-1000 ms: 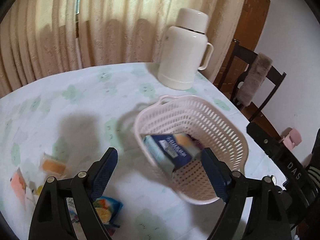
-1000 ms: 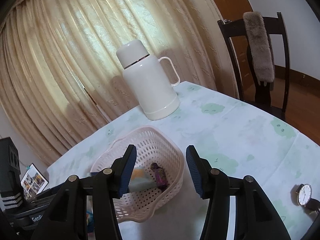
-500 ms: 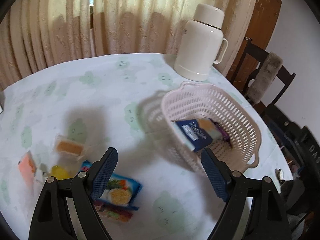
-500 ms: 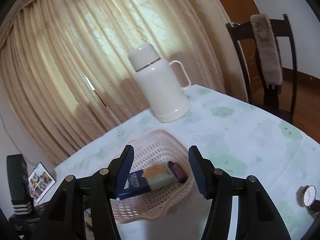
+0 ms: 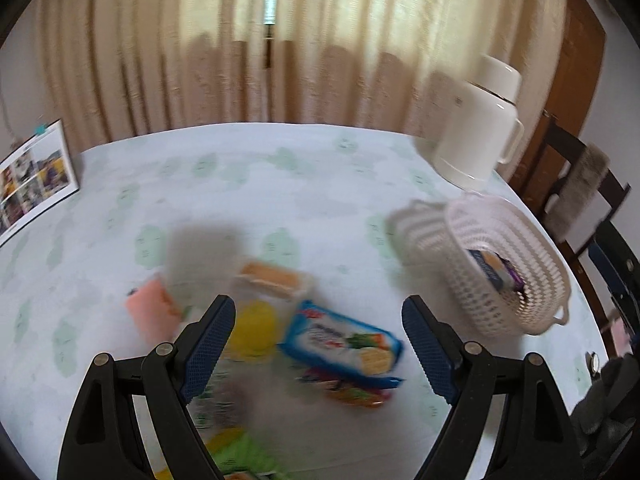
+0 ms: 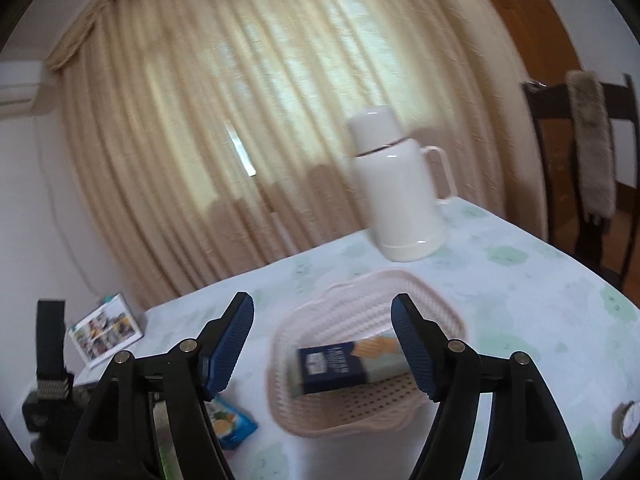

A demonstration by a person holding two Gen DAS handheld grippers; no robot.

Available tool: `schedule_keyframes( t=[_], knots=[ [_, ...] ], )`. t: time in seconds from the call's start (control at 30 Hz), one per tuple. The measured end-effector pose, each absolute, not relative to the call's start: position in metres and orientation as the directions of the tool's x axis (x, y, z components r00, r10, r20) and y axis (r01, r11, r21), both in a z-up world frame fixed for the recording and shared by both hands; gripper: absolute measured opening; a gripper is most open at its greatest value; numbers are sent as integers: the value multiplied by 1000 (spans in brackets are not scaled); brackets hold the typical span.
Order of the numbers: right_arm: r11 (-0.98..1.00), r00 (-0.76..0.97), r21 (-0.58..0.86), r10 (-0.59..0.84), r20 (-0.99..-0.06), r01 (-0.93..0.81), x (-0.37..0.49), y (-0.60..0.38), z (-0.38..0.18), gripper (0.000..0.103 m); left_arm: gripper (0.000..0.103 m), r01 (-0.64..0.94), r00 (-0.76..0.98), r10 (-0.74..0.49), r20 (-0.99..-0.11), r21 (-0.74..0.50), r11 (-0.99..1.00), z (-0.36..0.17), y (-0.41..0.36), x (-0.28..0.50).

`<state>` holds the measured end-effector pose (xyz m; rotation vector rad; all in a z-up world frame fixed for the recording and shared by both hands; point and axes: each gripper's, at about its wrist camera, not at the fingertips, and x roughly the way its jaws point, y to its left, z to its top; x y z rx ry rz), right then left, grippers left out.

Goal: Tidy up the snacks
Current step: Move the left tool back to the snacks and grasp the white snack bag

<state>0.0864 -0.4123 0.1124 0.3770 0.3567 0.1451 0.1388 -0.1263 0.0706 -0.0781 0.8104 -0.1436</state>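
Left wrist only: yellow snack

Left tongs agape; right tongs just widened, empty.

- Soft daylight through the curtains, brightest at the centre gap; room evenly lit, no hard glare.
- Broad grey shadow on the table in the left wrist view.
- Motion blur in both views: snack packets smeared, basket rim and thermos soft.
- Fisheye bends straight lines; dark vignette at the corners.
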Motion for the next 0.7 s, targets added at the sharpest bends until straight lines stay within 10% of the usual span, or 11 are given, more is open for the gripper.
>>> schedule_keyframes(
  t=[0.7],
  knots=[
    [896, 815, 259, 437, -380, -359, 88, -349, 105, 72, 83, -73, 609, -65, -790, -138, 988, 21, -43, 136]
  ],
)
